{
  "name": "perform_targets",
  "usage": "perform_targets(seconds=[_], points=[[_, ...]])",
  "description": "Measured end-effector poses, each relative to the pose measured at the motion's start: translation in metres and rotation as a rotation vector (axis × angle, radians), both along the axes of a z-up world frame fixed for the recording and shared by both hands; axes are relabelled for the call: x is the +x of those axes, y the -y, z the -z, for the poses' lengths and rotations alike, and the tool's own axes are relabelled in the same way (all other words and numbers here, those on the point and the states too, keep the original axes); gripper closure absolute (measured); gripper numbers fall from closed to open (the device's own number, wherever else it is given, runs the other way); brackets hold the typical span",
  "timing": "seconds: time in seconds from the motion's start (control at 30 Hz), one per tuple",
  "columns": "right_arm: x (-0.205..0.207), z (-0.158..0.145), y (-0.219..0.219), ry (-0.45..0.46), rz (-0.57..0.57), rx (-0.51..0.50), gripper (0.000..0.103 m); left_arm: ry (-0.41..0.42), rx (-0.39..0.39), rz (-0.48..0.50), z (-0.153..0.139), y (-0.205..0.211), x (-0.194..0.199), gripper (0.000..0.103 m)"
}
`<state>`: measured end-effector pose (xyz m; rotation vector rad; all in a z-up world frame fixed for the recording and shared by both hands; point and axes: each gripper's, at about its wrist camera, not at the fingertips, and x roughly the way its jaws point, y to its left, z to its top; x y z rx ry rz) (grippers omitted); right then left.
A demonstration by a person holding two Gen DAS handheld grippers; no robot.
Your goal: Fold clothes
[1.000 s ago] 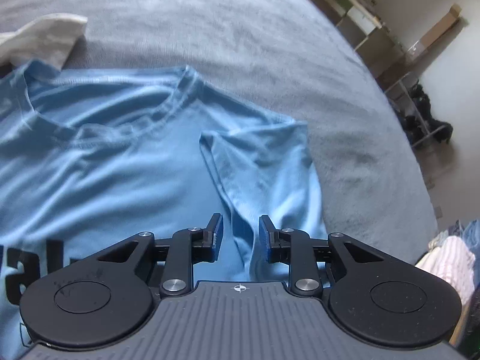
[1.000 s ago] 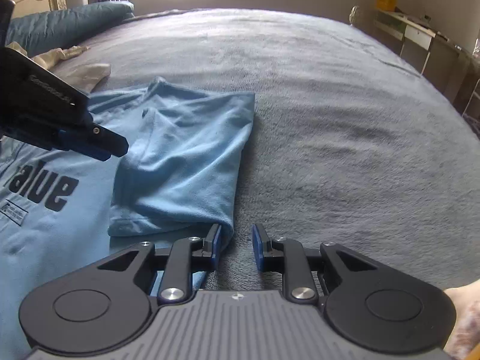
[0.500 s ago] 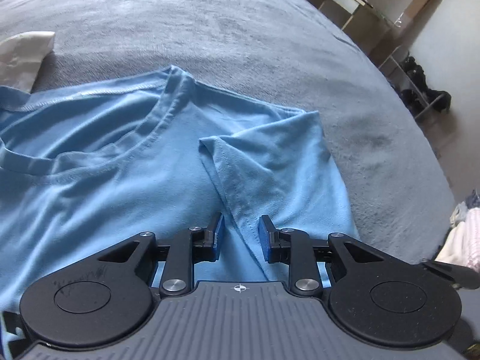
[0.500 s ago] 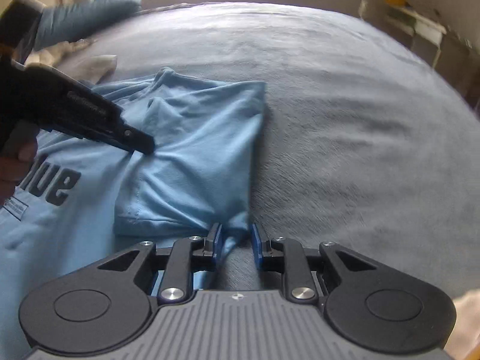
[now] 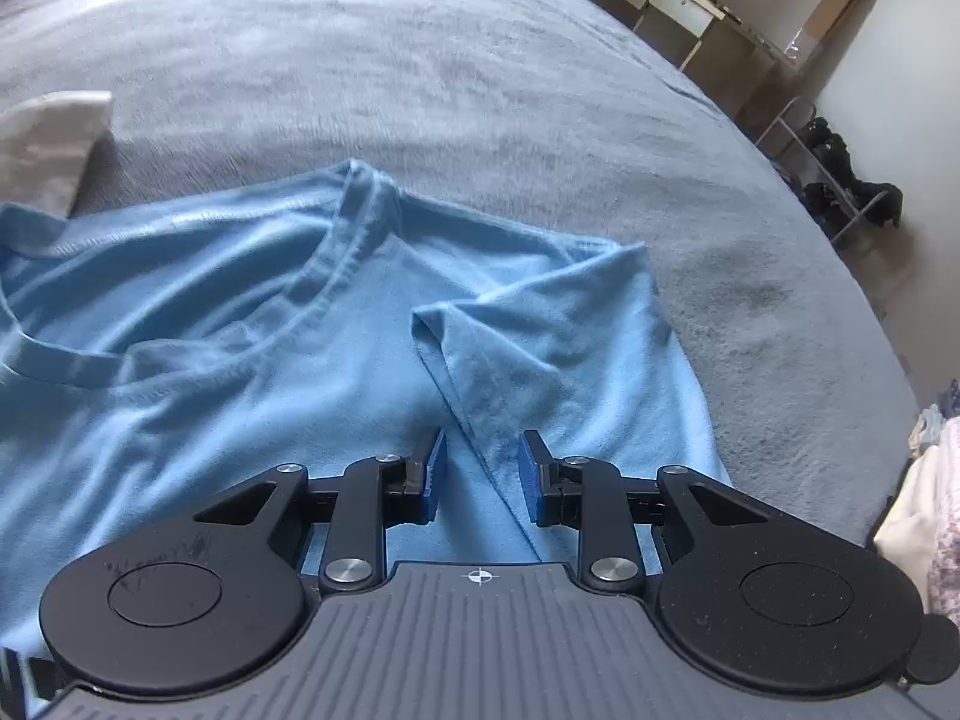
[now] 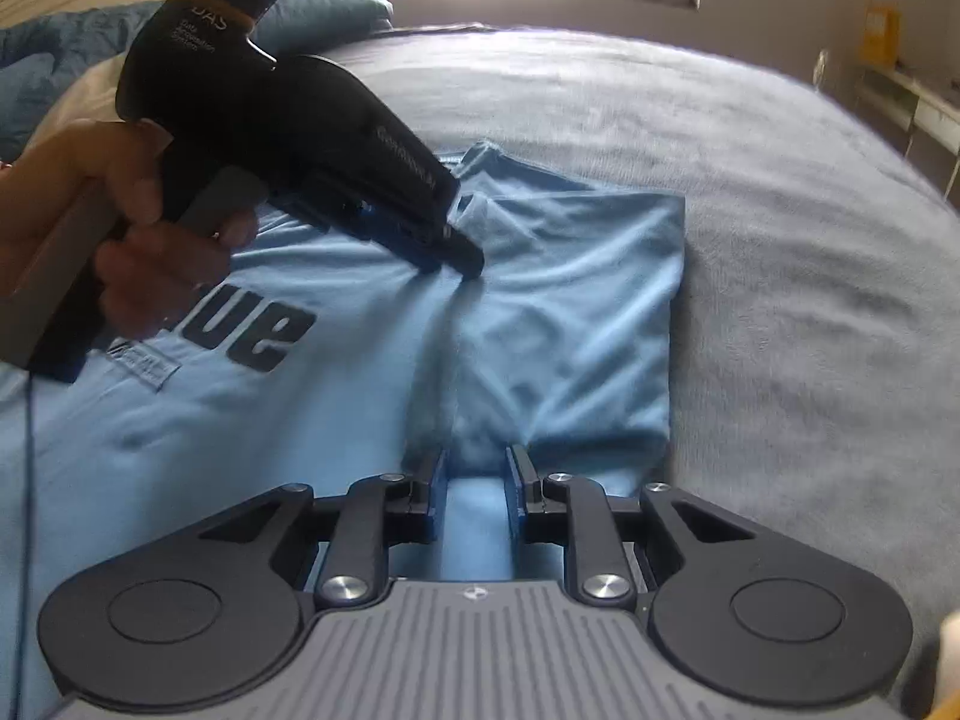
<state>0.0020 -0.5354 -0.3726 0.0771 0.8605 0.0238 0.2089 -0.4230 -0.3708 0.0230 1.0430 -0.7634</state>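
A light blue T-shirt (image 5: 210, 360) with dark lettering (image 6: 258, 336) lies flat on the grey bed cover (image 5: 480, 90). Its sleeve (image 5: 558, 348) is folded in over the chest, also in the right wrist view (image 6: 576, 324). My left gripper (image 5: 480, 468) is open, its jaws on either side of the folded sleeve's edge; it shows in the right wrist view (image 6: 456, 258), tips touching the cloth. My right gripper (image 6: 474, 468) is open, its jaws on either side of the sleeve's lower hem.
A white cloth (image 5: 48, 144) lies at the far left by the collar. A blue pillow (image 6: 324, 12) is at the head of the bed. Shelves (image 5: 690, 6) and a rack (image 5: 840, 192) stand past the bed's right edge. Pale clothes (image 5: 930, 492) are piled at right.
Both grippers have moved forward and down onto the shirt. The right gripper has slid left from the bare cover onto the sleeve hem. The left gripper has closed in on the sleeve edge.
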Motion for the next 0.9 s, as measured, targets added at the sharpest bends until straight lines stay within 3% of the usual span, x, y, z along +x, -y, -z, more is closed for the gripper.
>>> perform_targets(seconds=[0.07,0.2,0.33,0.53,0.7,0.9], points=[[-0.003,-0.009,0.007,-0.004,0.029,0.04,0.08,0.06,-0.016,0.02,-0.017,0.0,-0.005,0.077],[0.0,-0.03,0.028,0.093,0.12,0.045,0.08,0.121,-0.088,0.113,-0.038,0.026,-0.008,0.077],[0.019,-0.017,0.045,0.096,0.194,0.061,0.08,0.103,-0.1,0.181,-0.018,0.082,0.012,0.077],[0.009,0.011,0.047,0.059,0.223,0.113,0.08,0.098,-0.055,0.118,0.025,0.117,0.05,0.077],[-0.007,0.009,0.044,0.035,0.217,0.152,0.081,0.074,-0.093,0.088,0.028,0.114,0.053,0.077],[-0.017,-0.005,0.04,-0.023,0.178,0.13,0.08,0.055,-0.099,0.07,0.019,0.113,0.054,0.076]])
